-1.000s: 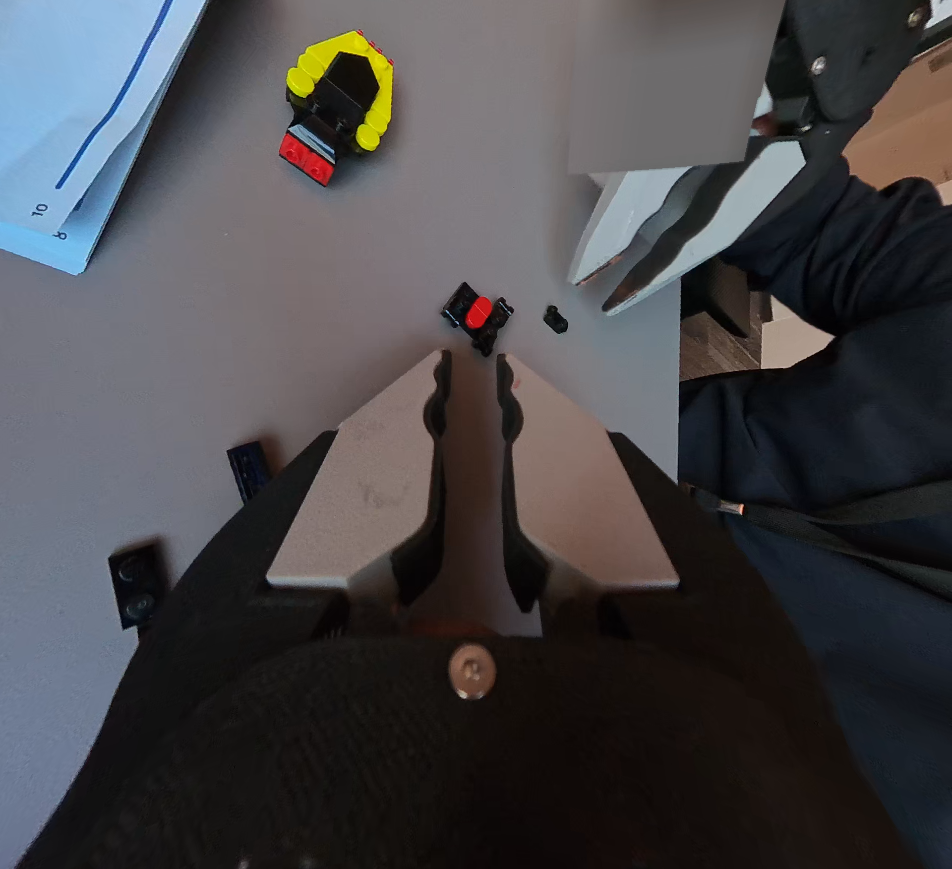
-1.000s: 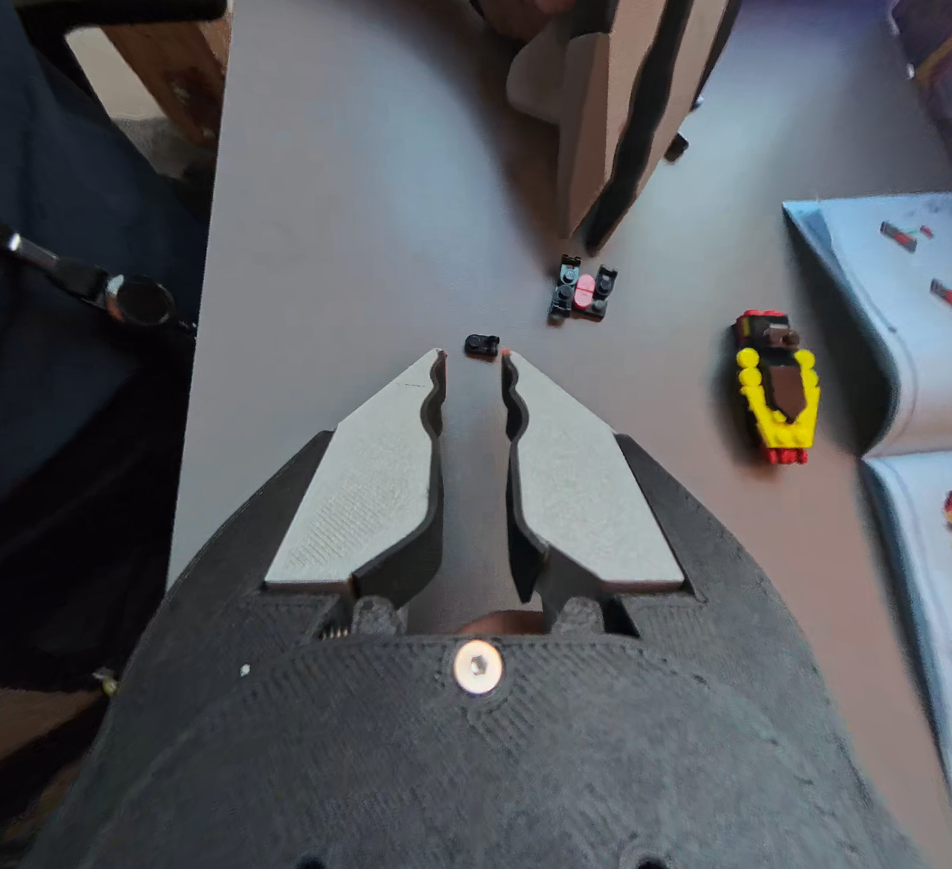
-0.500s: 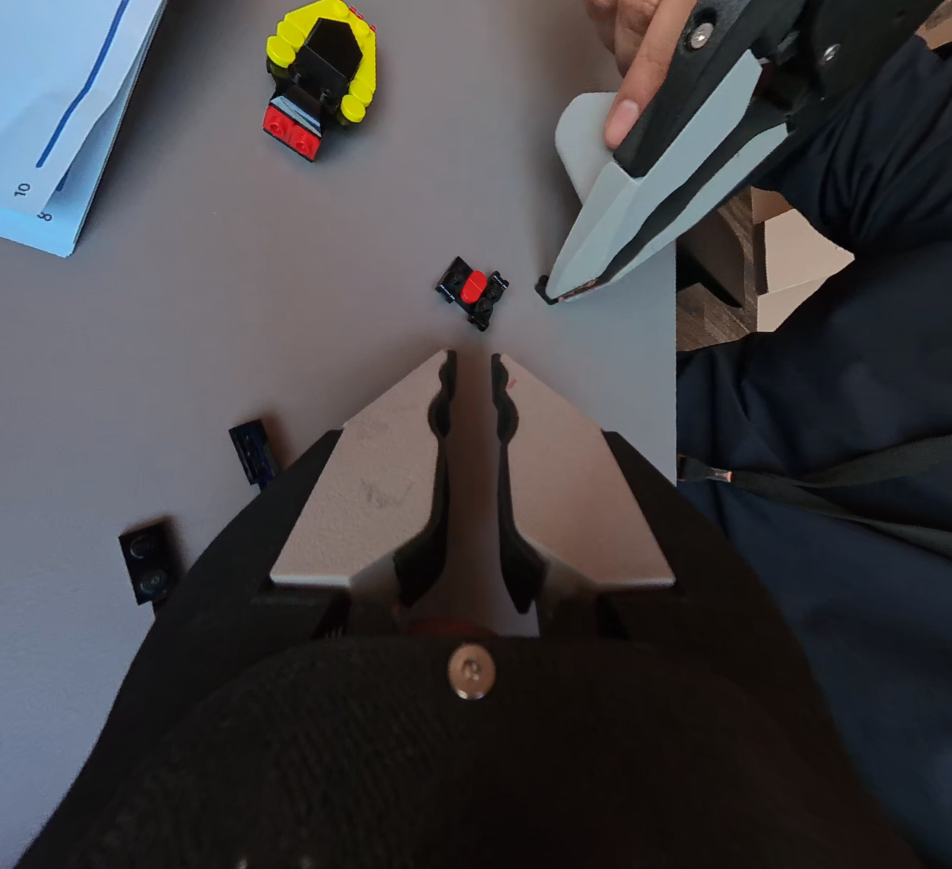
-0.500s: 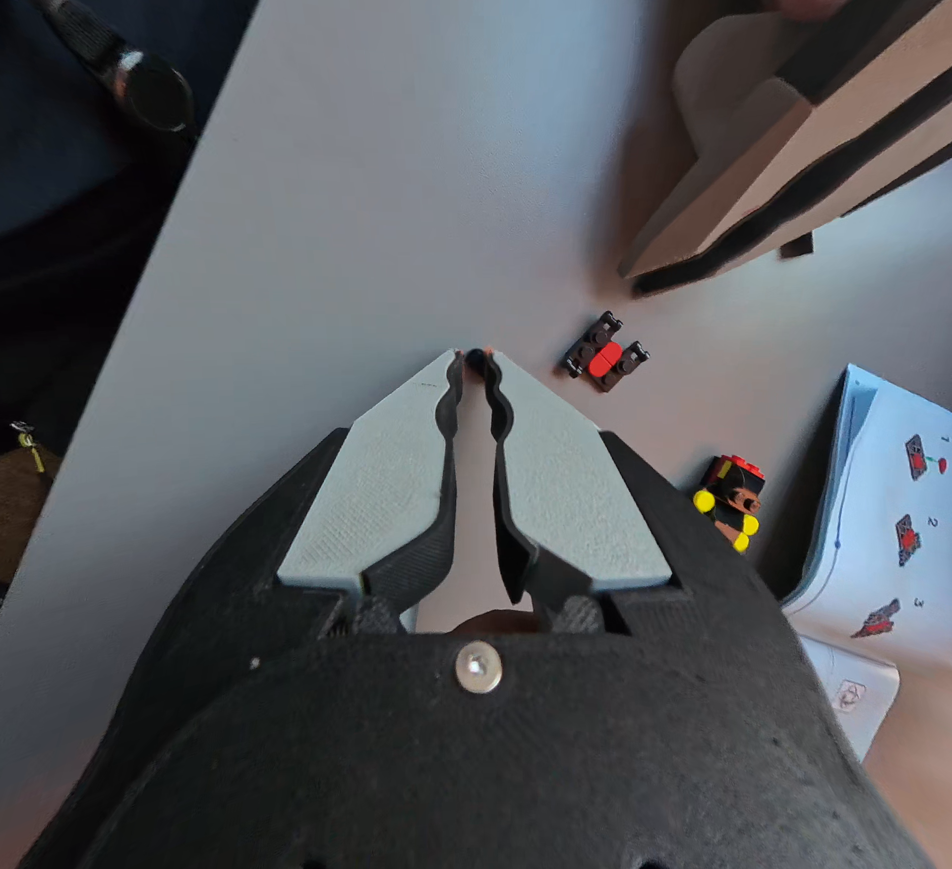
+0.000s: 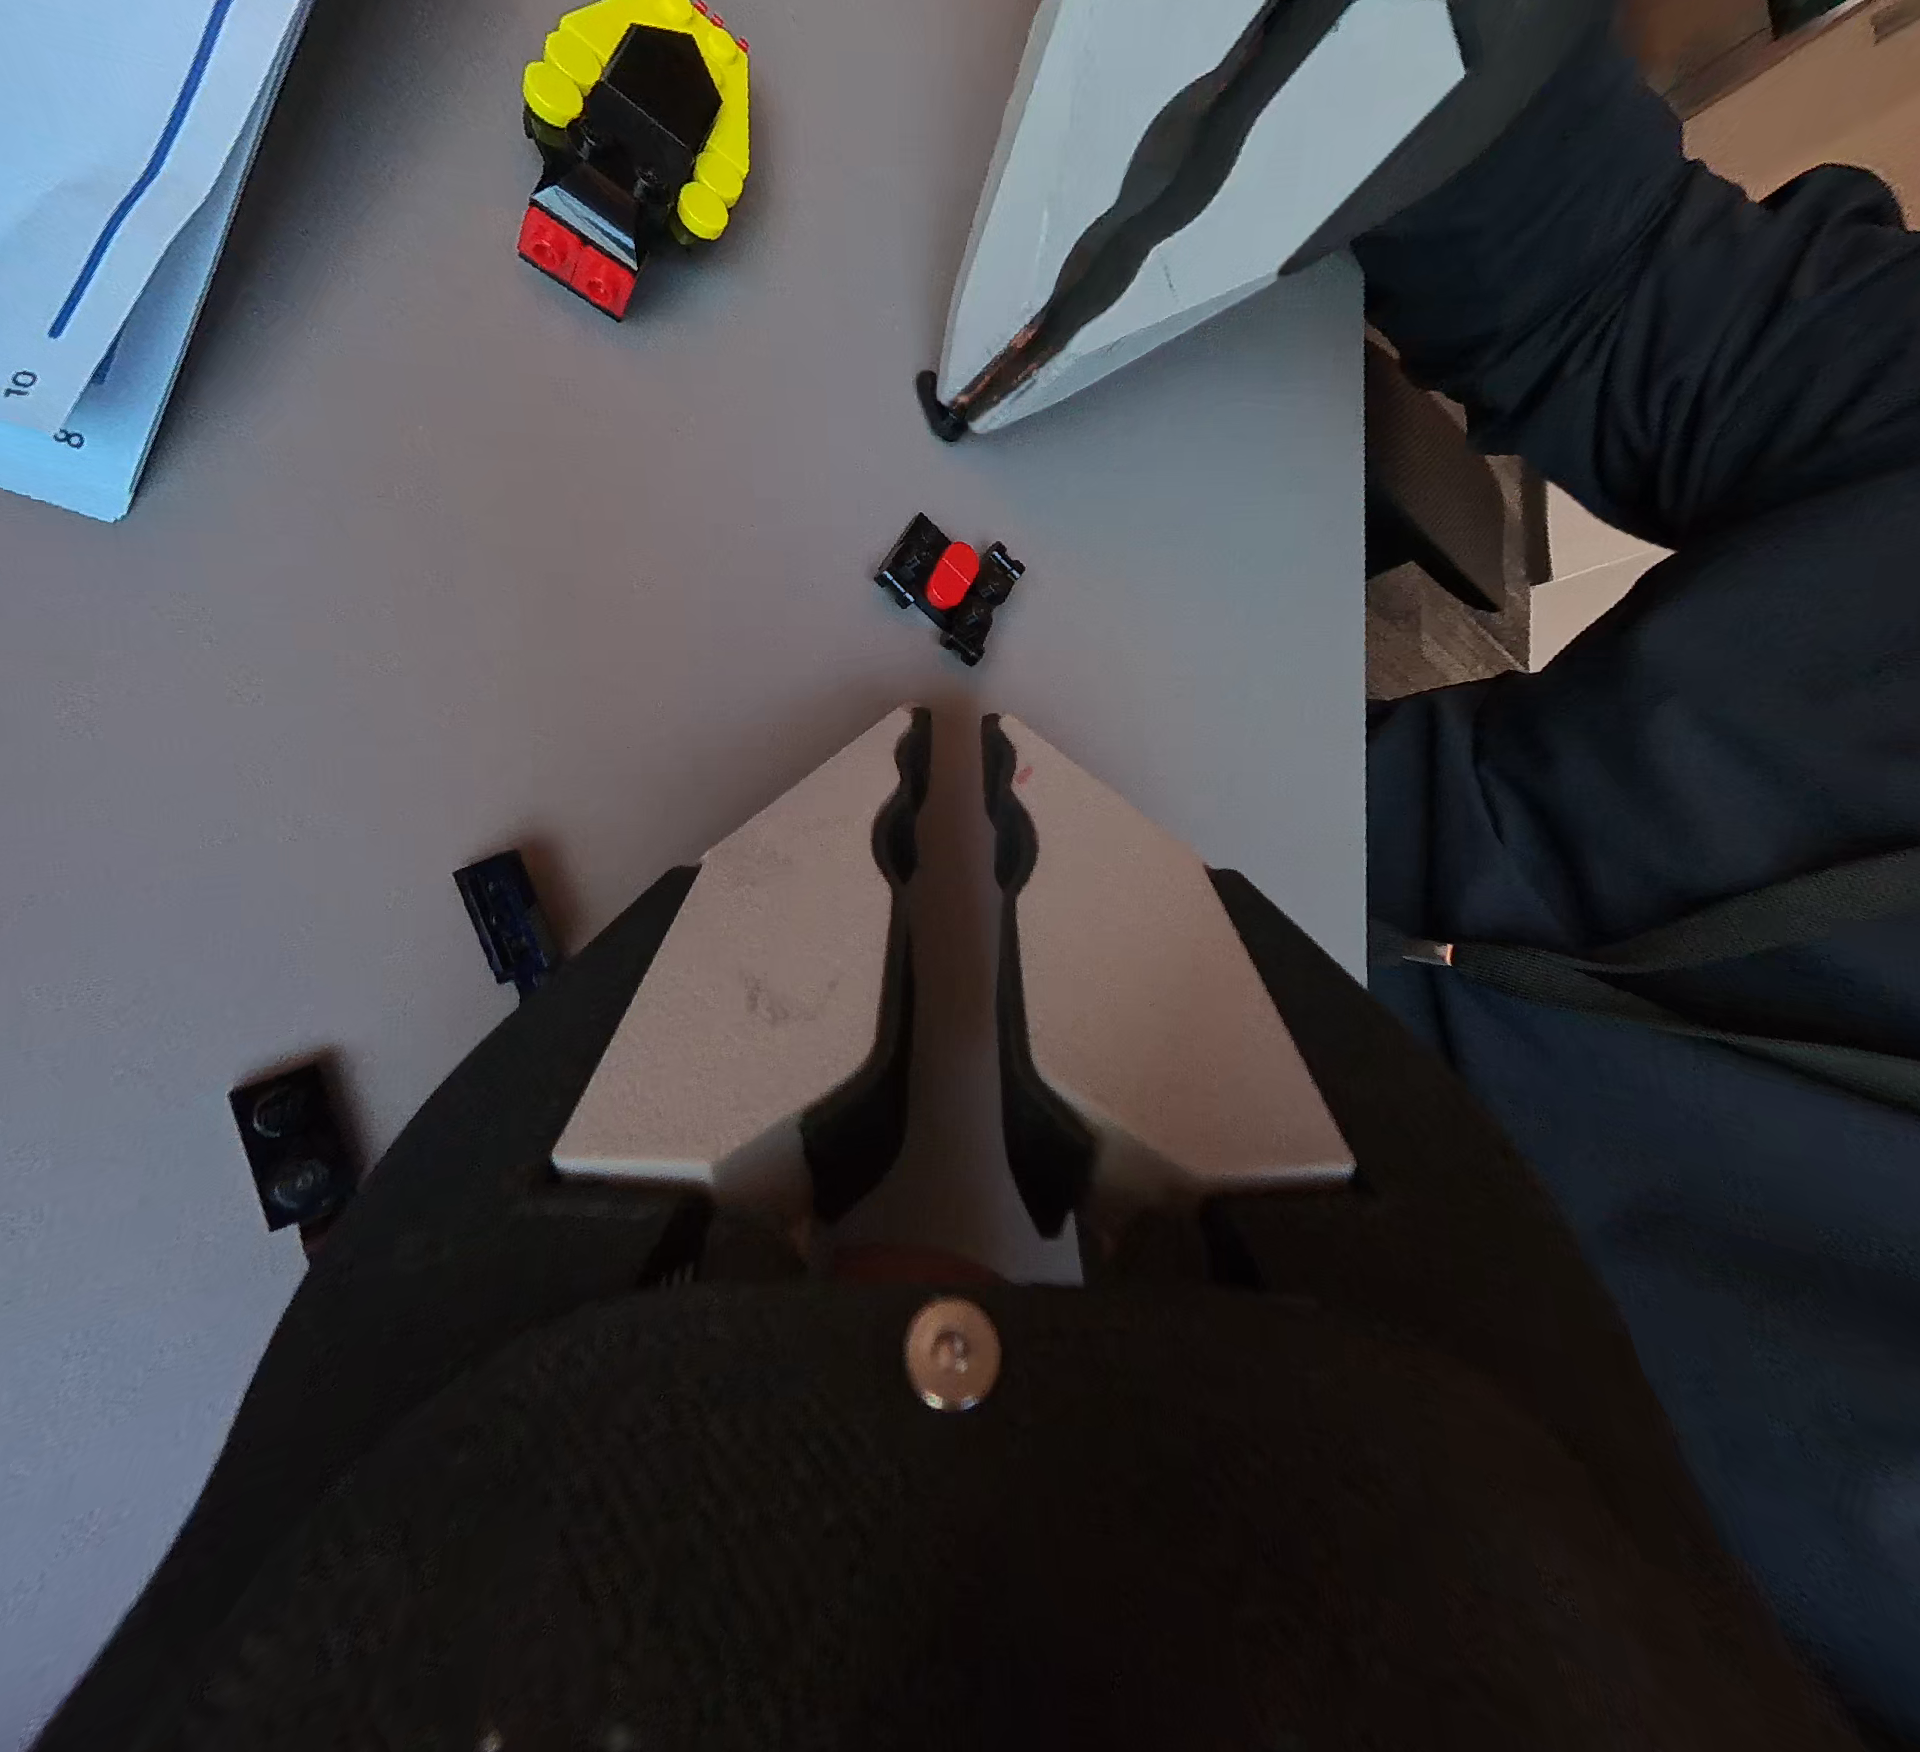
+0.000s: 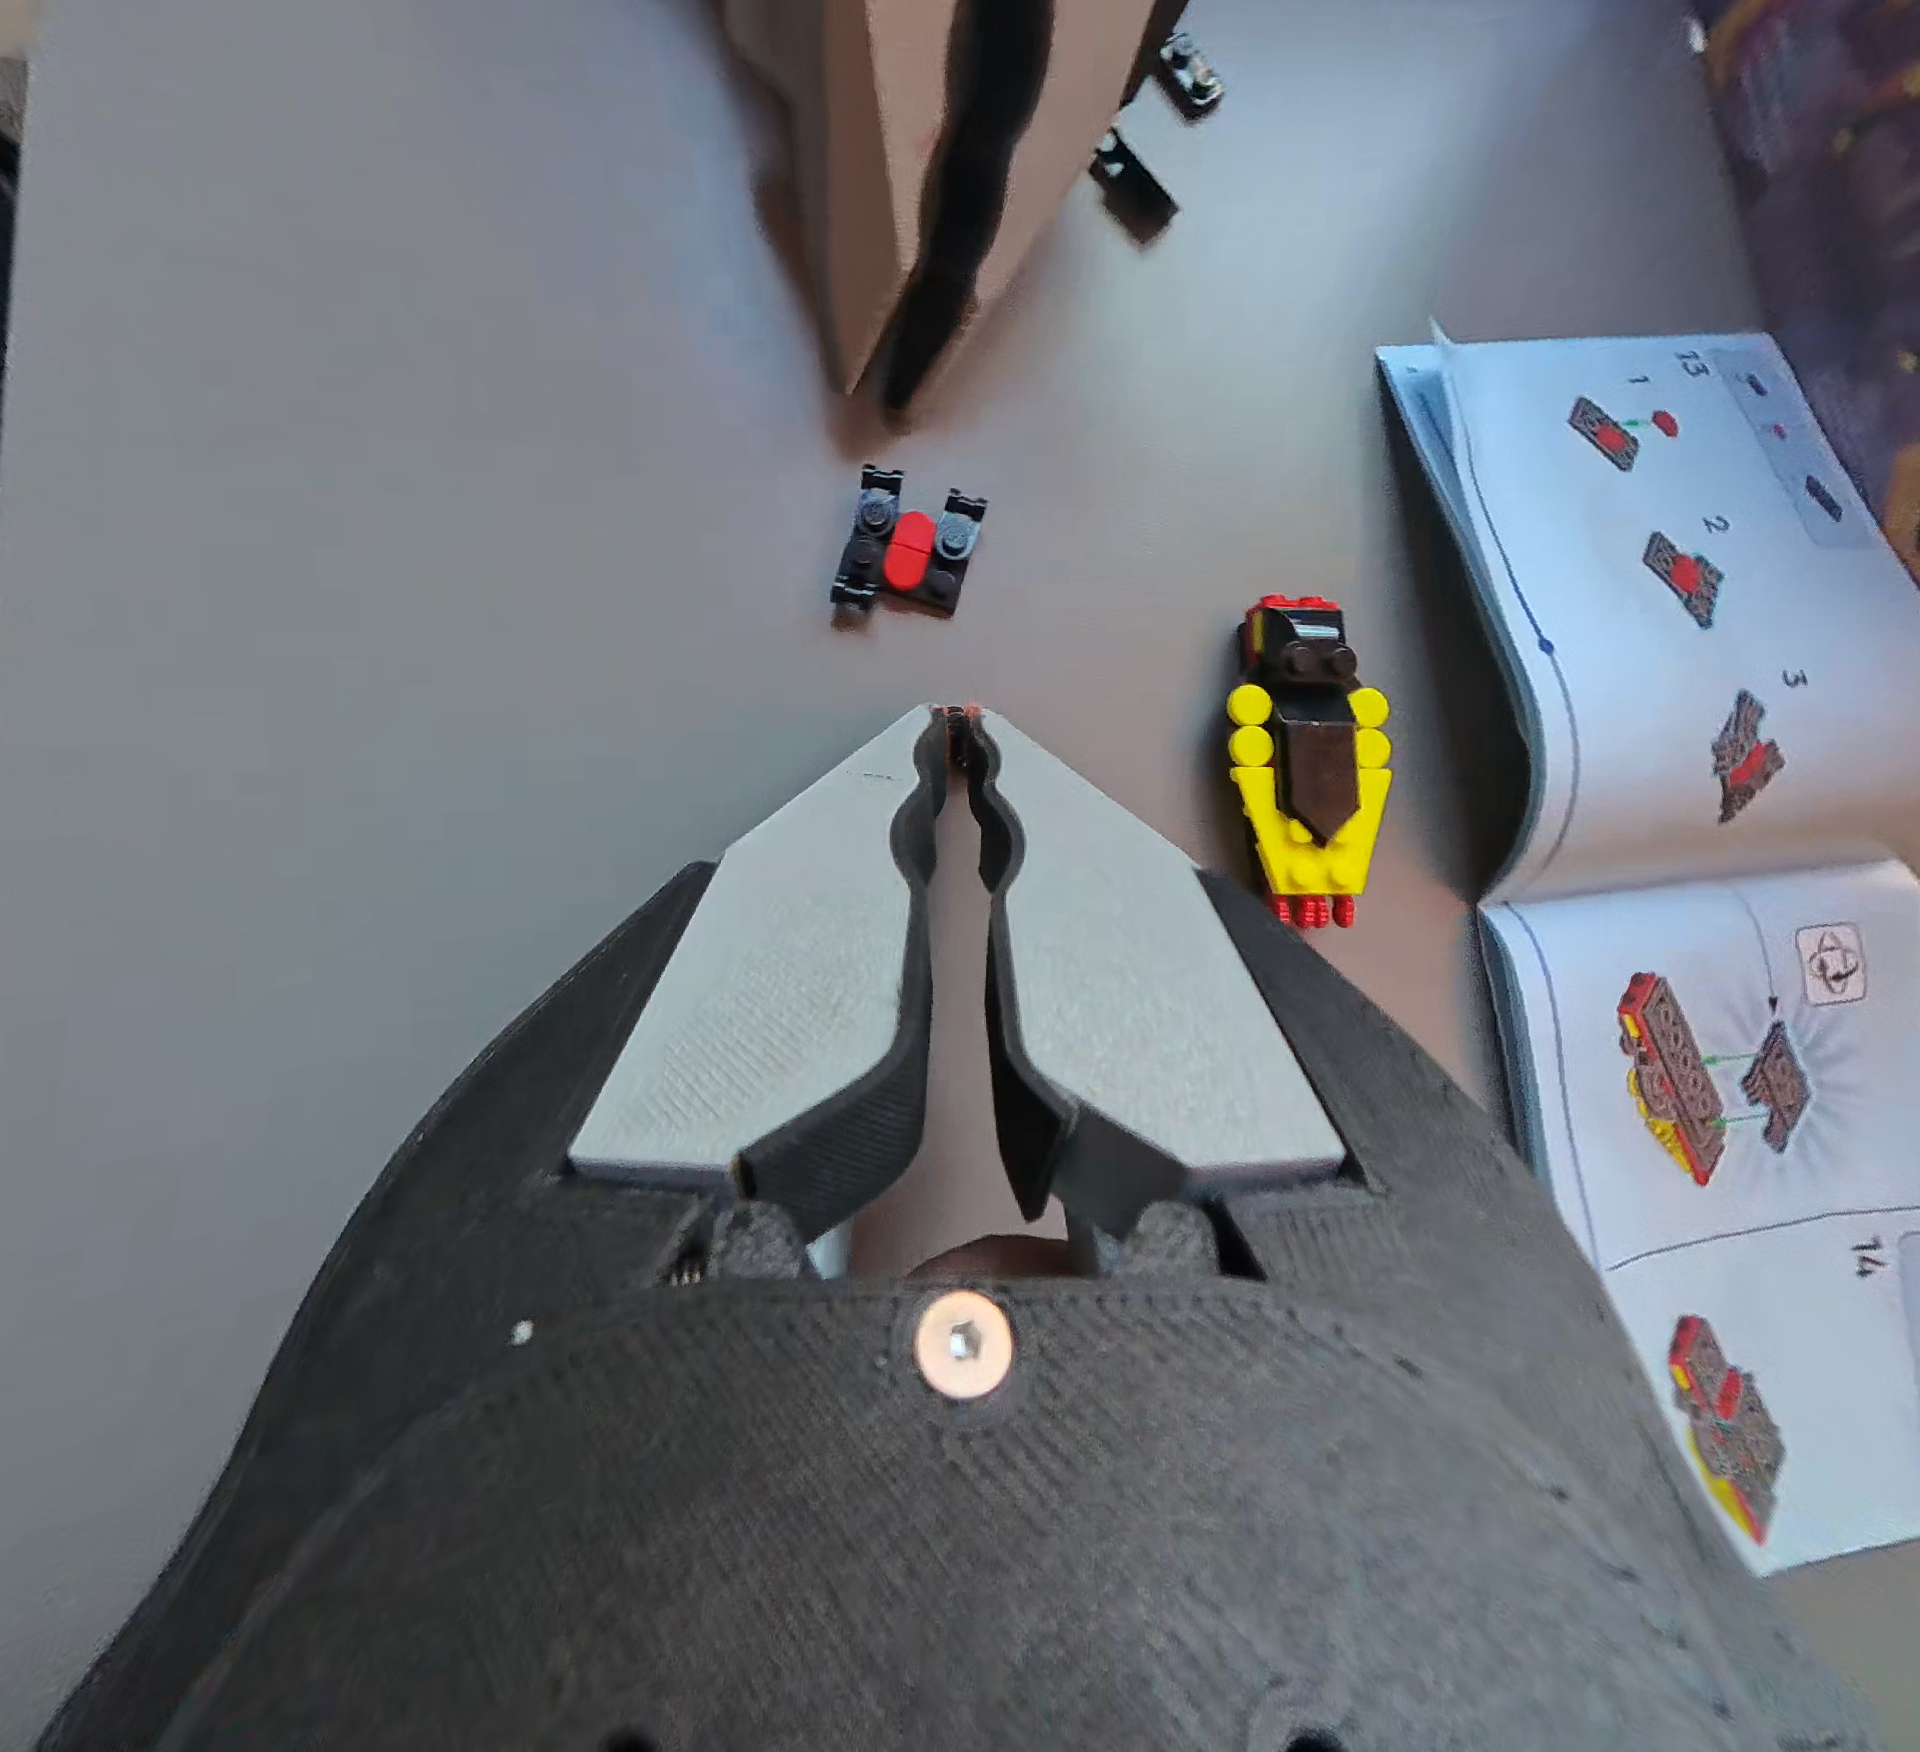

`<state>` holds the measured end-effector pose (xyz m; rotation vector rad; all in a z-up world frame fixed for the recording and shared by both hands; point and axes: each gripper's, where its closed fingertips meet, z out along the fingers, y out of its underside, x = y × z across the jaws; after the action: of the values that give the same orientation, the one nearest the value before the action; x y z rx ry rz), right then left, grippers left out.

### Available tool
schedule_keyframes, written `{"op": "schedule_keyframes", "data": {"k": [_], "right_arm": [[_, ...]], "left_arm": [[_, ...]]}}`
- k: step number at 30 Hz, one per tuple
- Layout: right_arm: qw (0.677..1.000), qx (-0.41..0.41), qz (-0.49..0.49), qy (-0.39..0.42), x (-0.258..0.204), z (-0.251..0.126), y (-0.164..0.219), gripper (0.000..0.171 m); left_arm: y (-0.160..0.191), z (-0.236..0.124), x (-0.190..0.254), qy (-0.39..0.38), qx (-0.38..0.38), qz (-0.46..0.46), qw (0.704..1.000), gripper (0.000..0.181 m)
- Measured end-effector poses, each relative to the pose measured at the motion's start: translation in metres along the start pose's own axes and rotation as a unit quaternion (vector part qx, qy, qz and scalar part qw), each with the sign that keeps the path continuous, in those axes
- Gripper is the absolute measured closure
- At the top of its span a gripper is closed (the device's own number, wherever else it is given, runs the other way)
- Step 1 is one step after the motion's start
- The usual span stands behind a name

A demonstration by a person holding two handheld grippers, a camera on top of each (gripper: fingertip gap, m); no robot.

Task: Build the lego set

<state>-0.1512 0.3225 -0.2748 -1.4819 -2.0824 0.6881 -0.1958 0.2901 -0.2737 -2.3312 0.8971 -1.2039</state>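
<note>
A tiny black piece (image 5: 948, 424) is seen pinched at the tips of the right gripper (image 6: 958, 728), whose fingers are closed on it, above the grey table (image 5: 312, 663) near its edge. The left gripper (image 5: 948, 723) is held empty, fingers slightly parted, just short of a small black-and-red subassembly (image 5: 951, 582). A larger yellow-and-black model (image 5: 639, 133) is set beside the open instruction booklet (image 6: 1683, 871). Two loose dark plates (image 5: 296, 1143) are left unused near the left gripper. The build is judged partly done; the subassembly and model are not yet joined.
</note>
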Motion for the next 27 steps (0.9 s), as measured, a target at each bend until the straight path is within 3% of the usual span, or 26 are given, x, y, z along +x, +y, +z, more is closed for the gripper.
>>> {"op": "schedule_keyframes", "data": {"k": [16, 23, 27], "right_arm": [[1.0, 0.02, 0.009, -0.017, -0.001, -0.004, 0.004, 0.166], [0.999, 0.021, -0.015, -0.027, 0.001, -0.005, 0.009, 0.15], [0.999, 0.017, -0.023, -0.044, -0.004, -0.001, 0.009, 0.156]], "left_arm": [[0.001, 0.002, 0.002, 0.002, -0.005, 0.006, 1.0, 0.176], [0.002, 0.003, 0.003, 0.006, -0.007, 0.005, 1.0, 0.177], [0.002, 0.003, 0.003, 0.006, -0.007, 0.005, 1.0, 0.177]]}}
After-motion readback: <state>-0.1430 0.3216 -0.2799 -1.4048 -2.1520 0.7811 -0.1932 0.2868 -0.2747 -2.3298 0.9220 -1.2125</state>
